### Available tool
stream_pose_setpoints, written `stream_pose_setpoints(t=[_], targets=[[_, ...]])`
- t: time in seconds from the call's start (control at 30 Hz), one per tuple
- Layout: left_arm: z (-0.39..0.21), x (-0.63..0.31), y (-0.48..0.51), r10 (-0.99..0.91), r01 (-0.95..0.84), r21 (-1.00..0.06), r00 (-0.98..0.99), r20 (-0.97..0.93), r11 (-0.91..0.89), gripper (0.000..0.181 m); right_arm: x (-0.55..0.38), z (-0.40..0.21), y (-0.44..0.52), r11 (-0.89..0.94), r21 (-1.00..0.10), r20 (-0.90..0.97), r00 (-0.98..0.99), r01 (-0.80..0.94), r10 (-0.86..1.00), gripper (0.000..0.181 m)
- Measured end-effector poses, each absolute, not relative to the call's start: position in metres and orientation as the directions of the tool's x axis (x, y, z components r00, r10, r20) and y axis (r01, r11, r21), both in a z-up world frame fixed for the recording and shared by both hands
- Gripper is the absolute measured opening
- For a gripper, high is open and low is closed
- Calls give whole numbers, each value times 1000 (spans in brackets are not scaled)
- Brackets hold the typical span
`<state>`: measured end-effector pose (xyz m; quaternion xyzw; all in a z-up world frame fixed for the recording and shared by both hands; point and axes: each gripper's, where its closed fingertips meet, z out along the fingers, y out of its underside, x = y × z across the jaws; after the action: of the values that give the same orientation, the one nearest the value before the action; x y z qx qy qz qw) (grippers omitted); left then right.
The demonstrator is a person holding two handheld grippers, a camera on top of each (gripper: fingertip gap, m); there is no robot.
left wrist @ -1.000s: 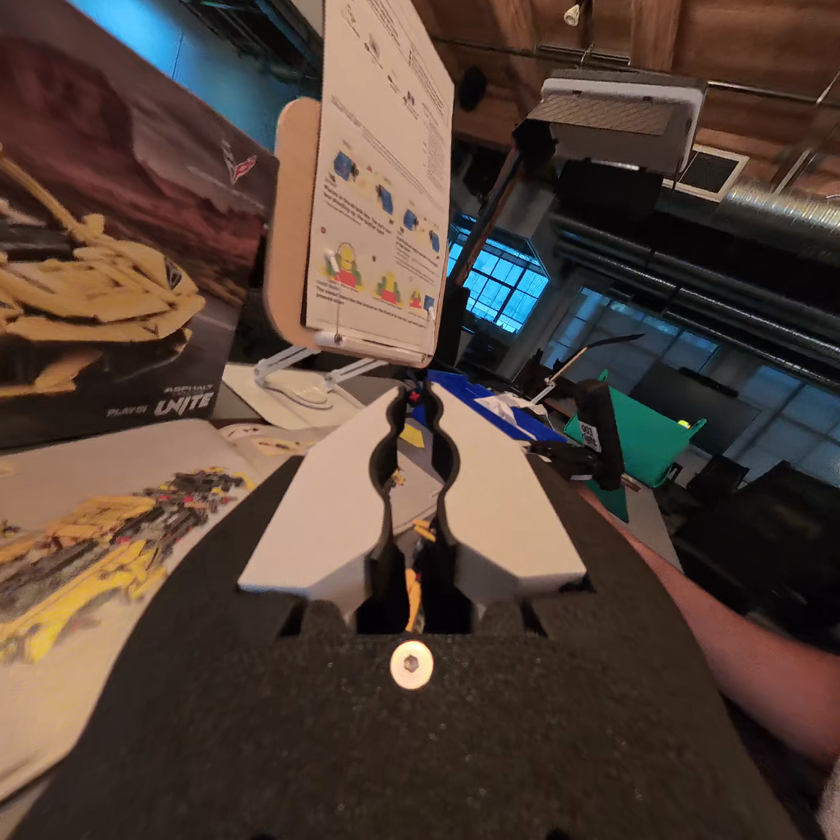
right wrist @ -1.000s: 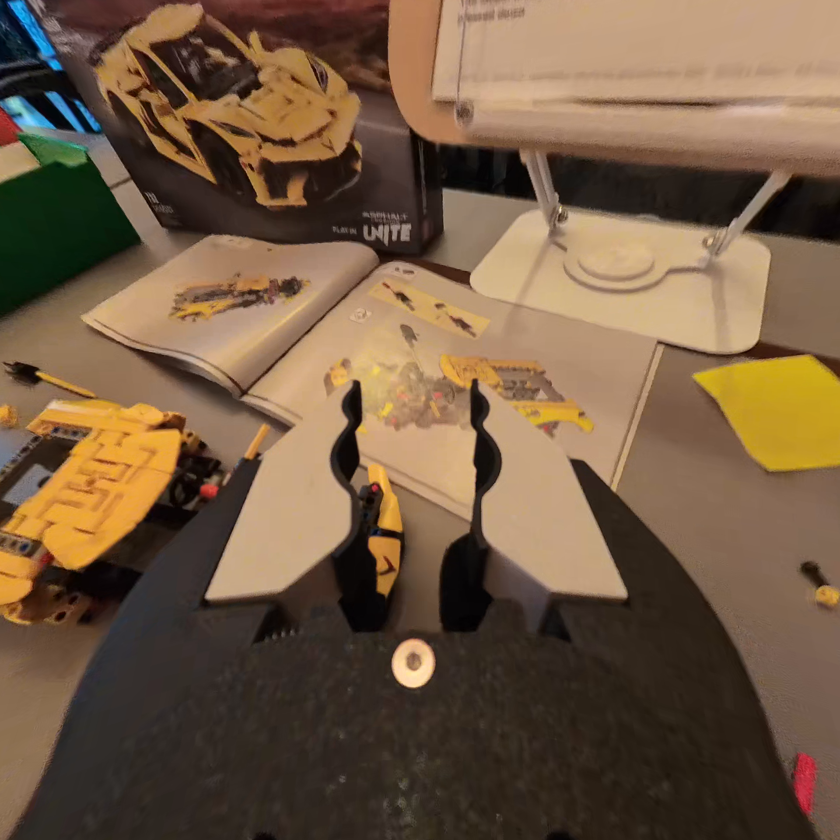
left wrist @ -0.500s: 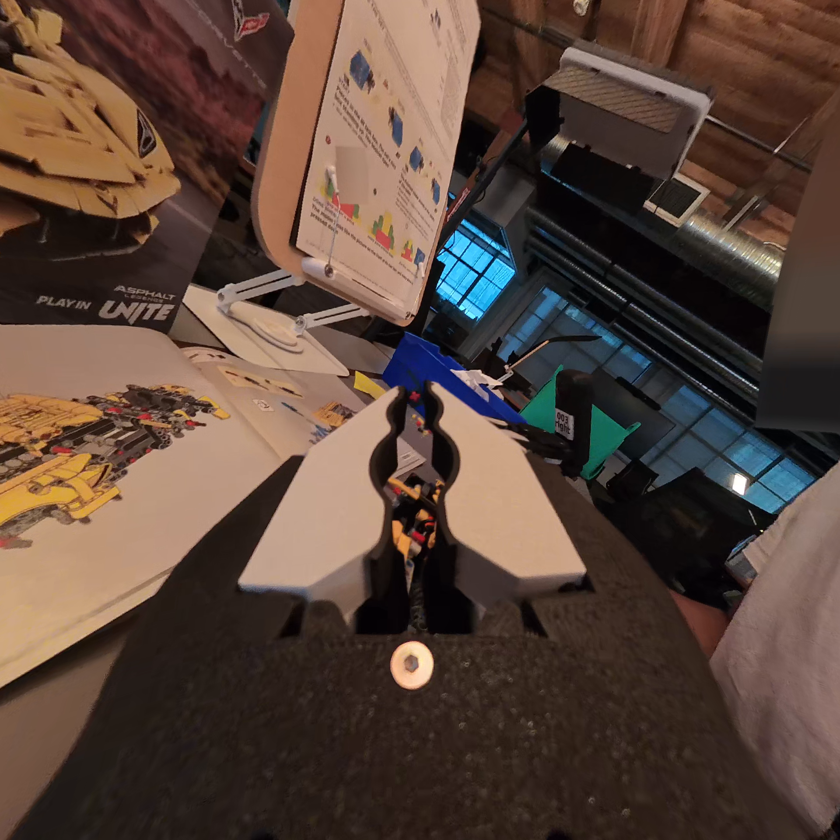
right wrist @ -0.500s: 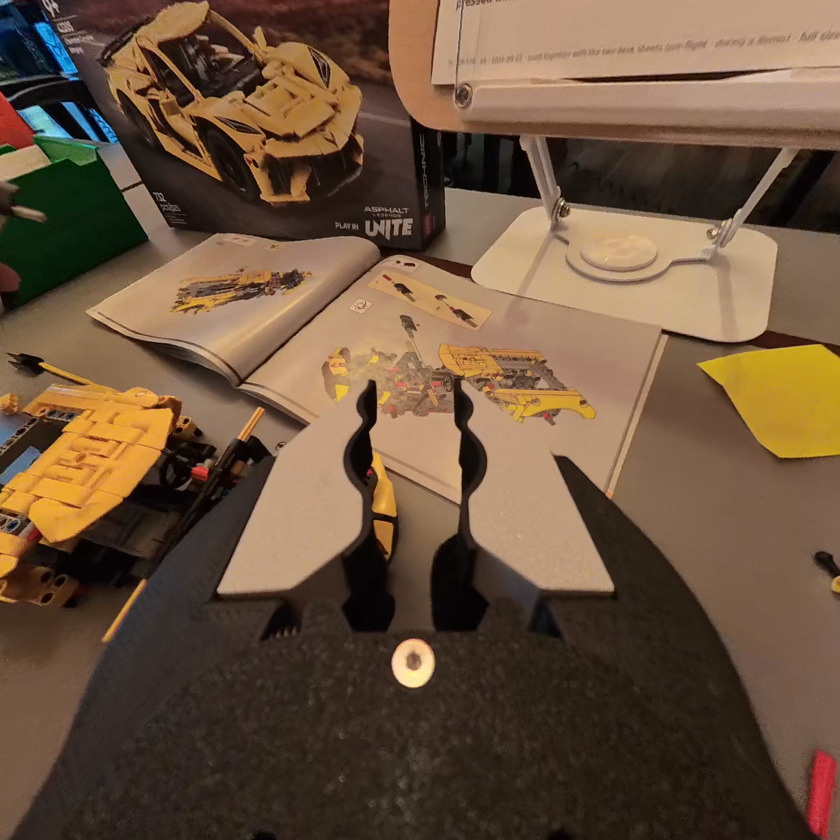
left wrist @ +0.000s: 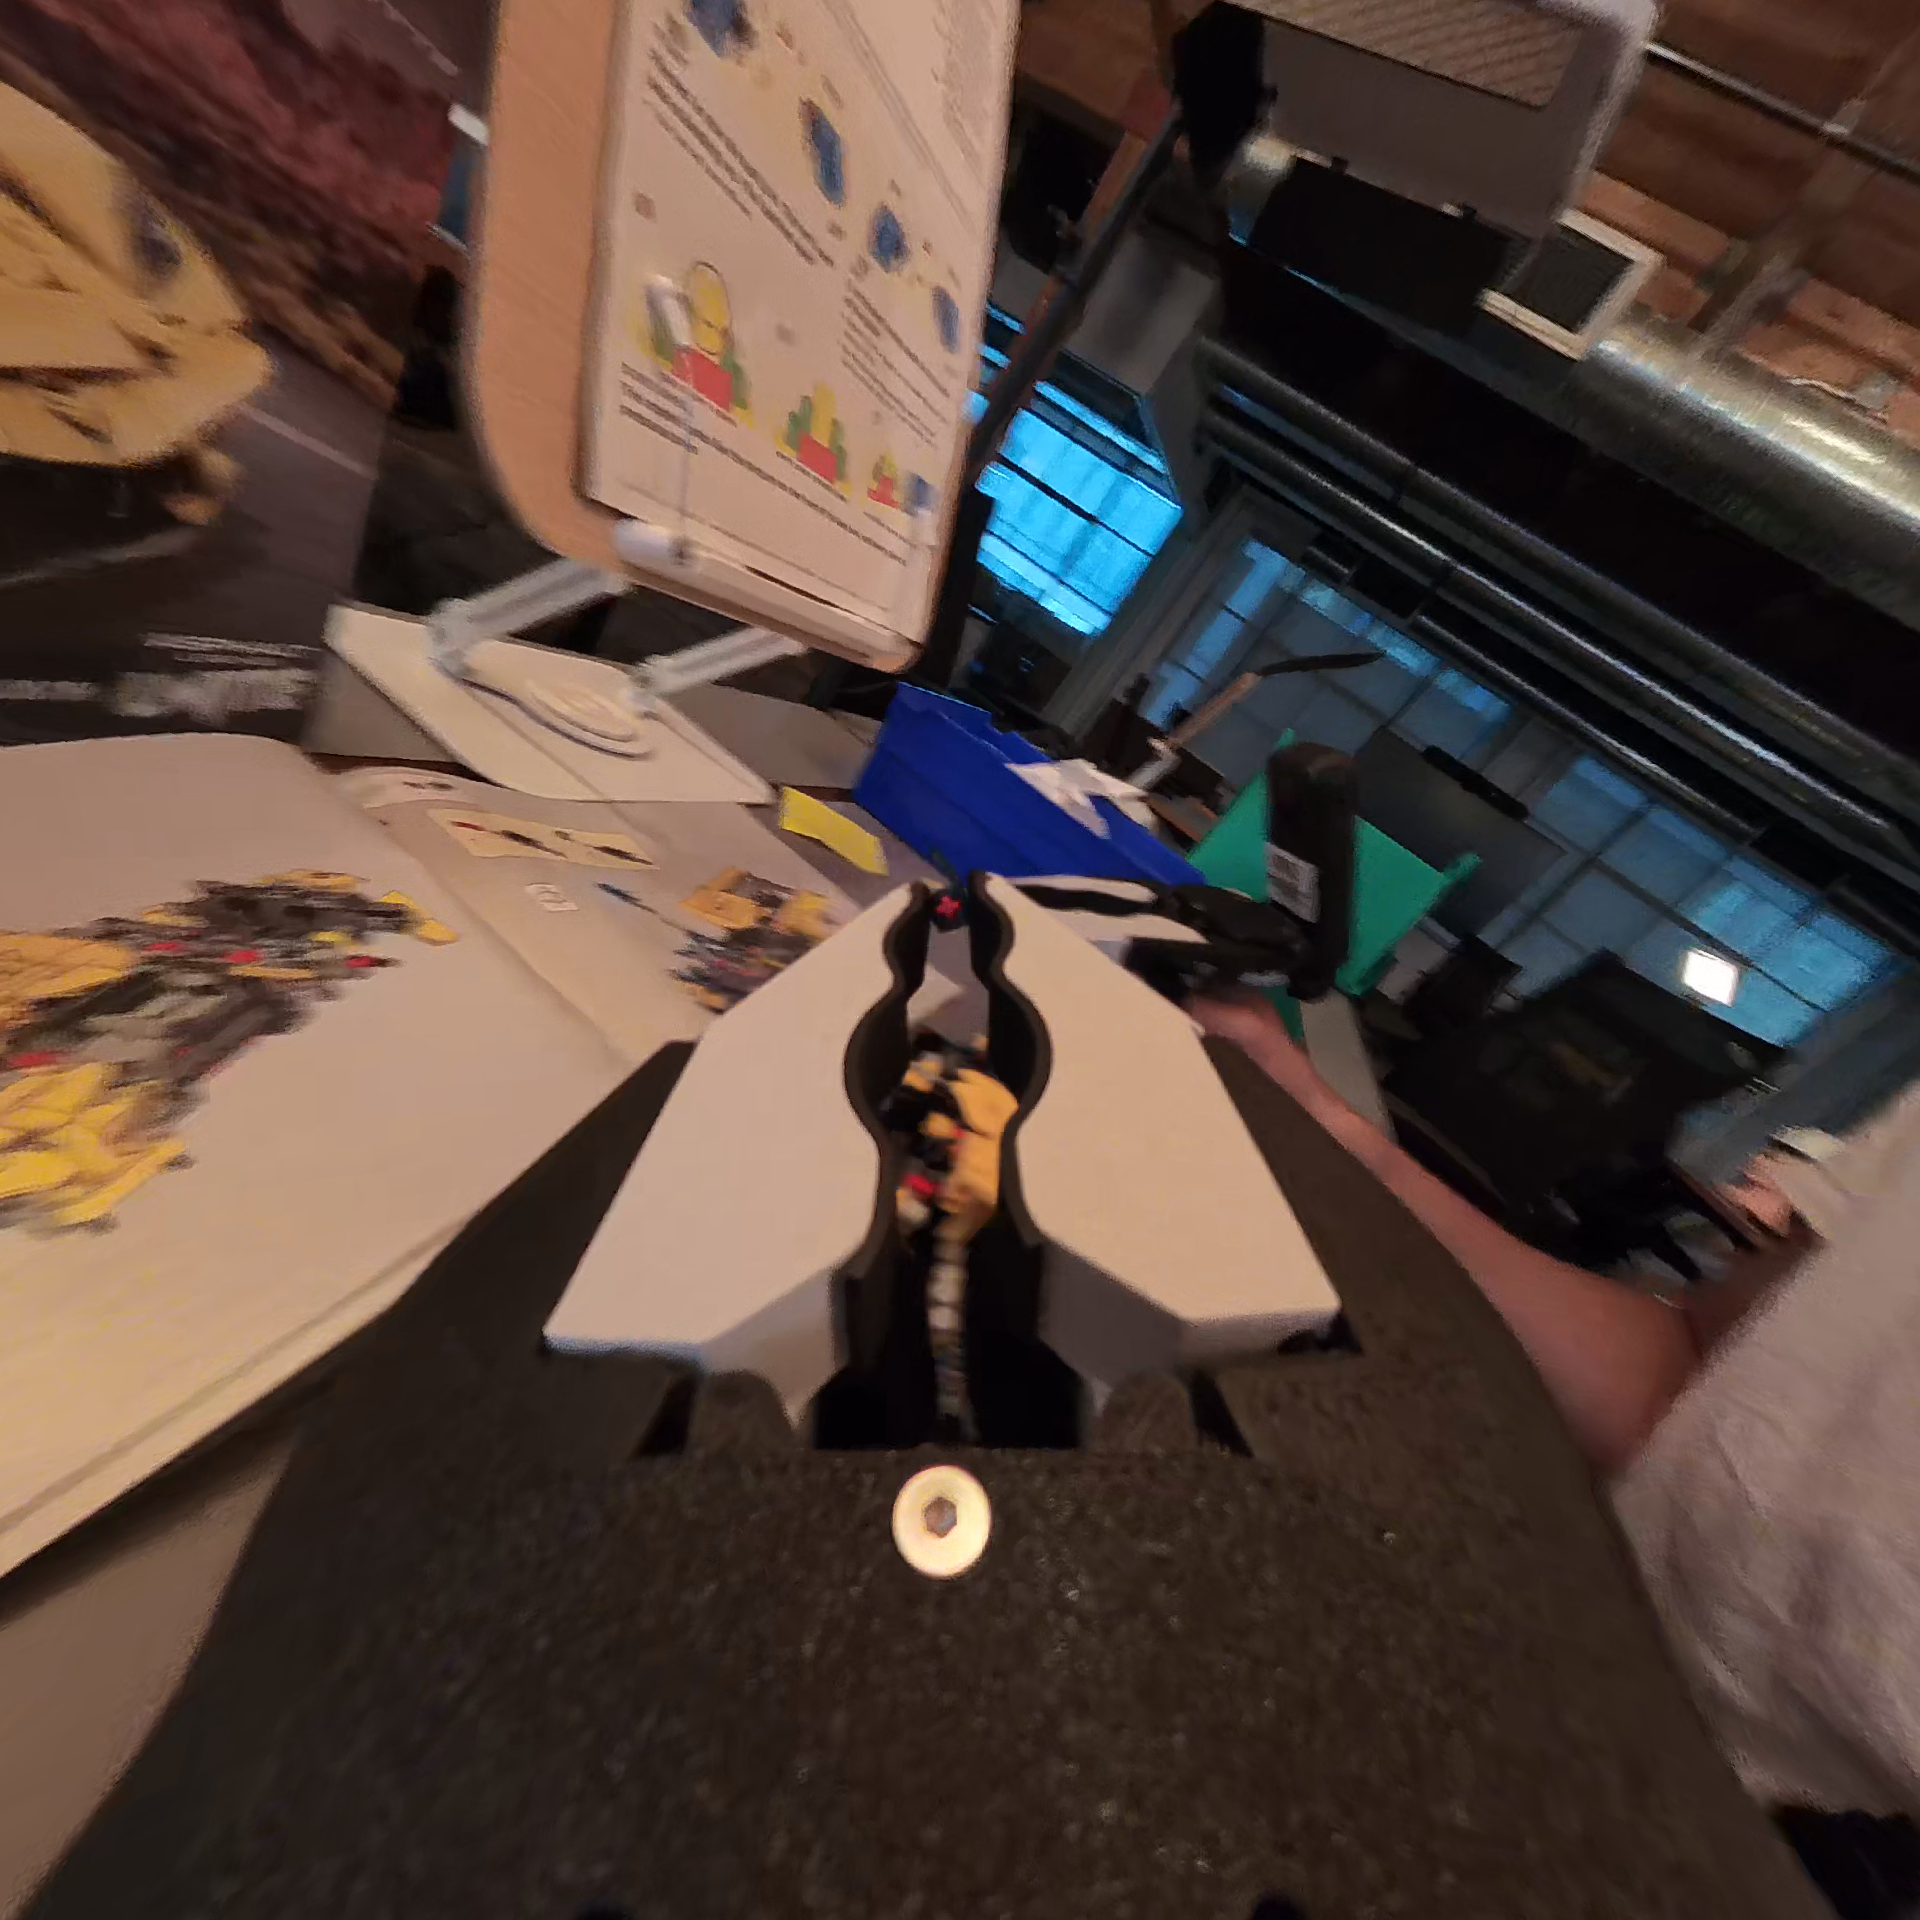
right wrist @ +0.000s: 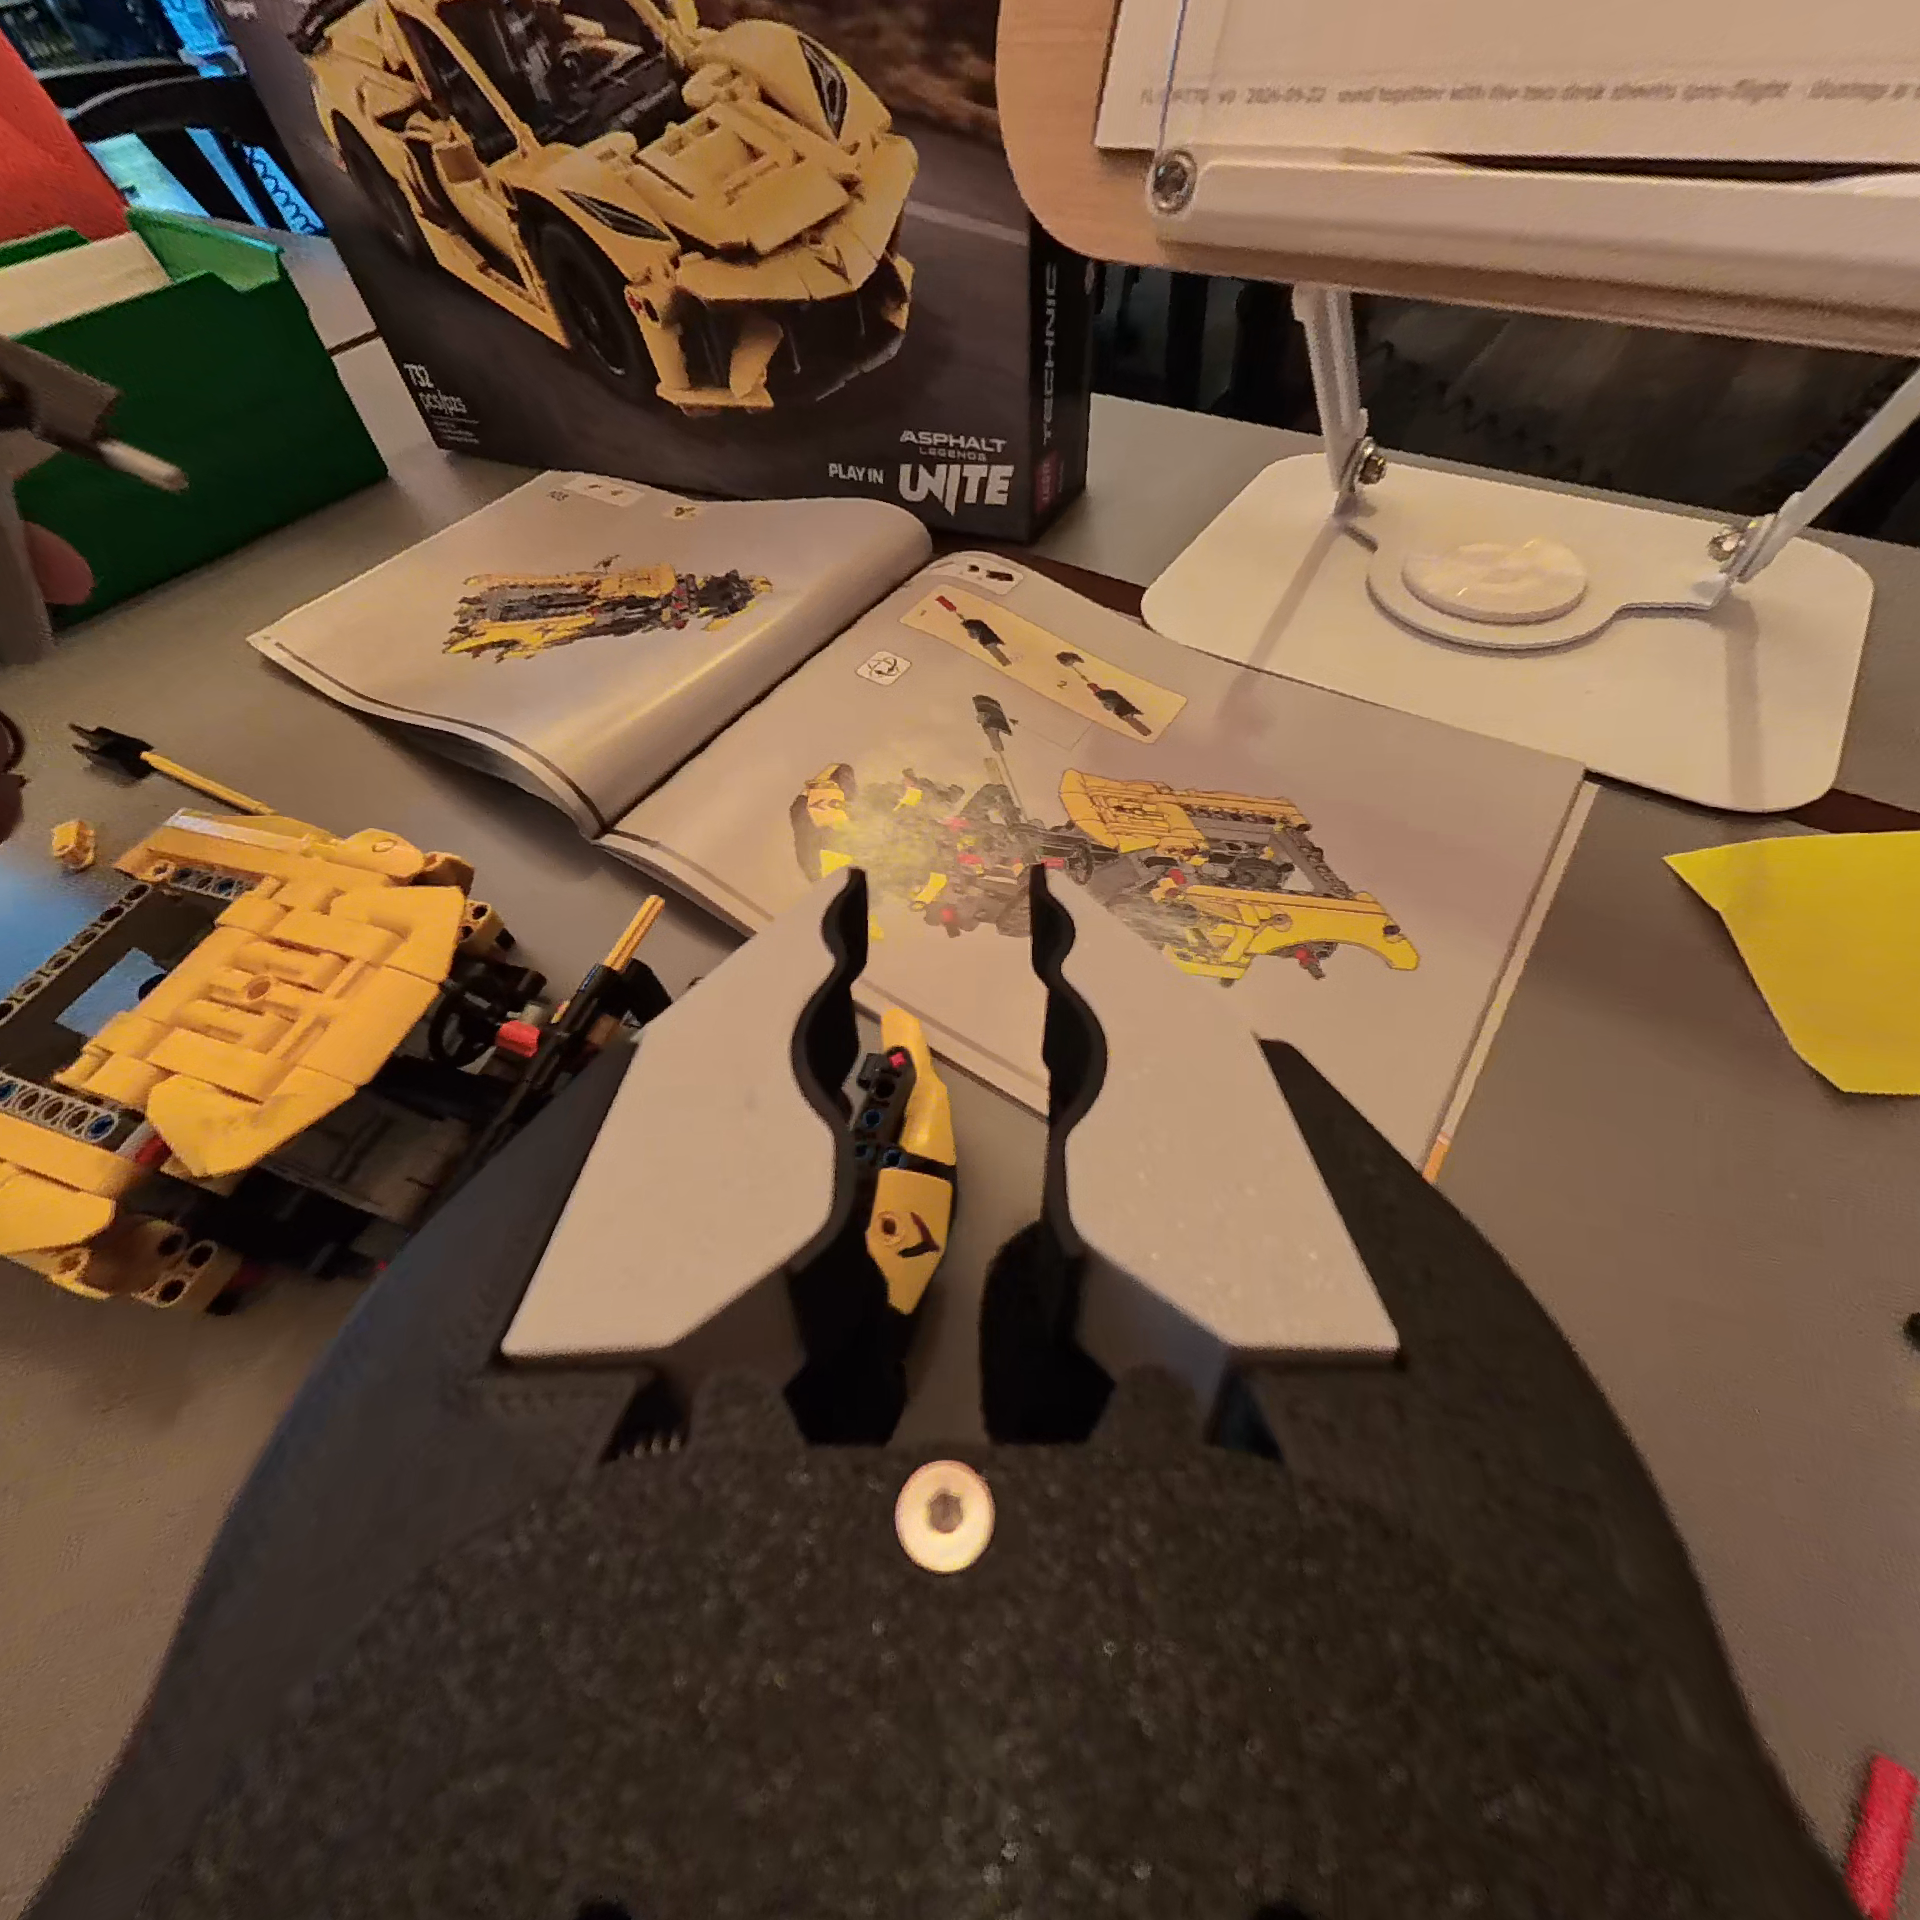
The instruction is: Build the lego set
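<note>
Left gripper pinches a small red piece; right gripper gapes; blue bin holds something white.

Grey table carries open booklet, box, stand base, seemingly paper.

Bare table right of open booklet

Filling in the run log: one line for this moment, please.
left gripper: shut on small red piece | right gripper: open, above yellow sub-assembly | instruction booklet: open
</note>
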<state>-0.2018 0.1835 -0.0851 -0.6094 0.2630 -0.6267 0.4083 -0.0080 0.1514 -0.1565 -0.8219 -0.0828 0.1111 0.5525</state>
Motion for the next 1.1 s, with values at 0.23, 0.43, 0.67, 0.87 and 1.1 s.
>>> stream_pose_setpoints(t=[0.23,0.43,0.67,0.87,1.1], targets=[[-114,-173,26,-811,-257,-823,-182,556,-506,7,-22,-153,139,-451,-891,-132,924,48,360,33],[-170,-164,-24,-875,-411,-800,-14,484,-437,7,-29,-164,89,-546,-831,-152,900,107,409,34],[-208,-184,-36,-917,-625,-715,2,399,-312,7,-39,-188,63,-523,-800,-101,794,293,600,70],[-221,-202,-21,-944,-672,-679,94,317,-295,33,-32,-202,88,-423,-728,-11,608,540,794,94],[-196,-238,20,-868,-495,-717,341,360,-491,36,-43,-212,90,-399,-707,-94,482,584,871,97]])
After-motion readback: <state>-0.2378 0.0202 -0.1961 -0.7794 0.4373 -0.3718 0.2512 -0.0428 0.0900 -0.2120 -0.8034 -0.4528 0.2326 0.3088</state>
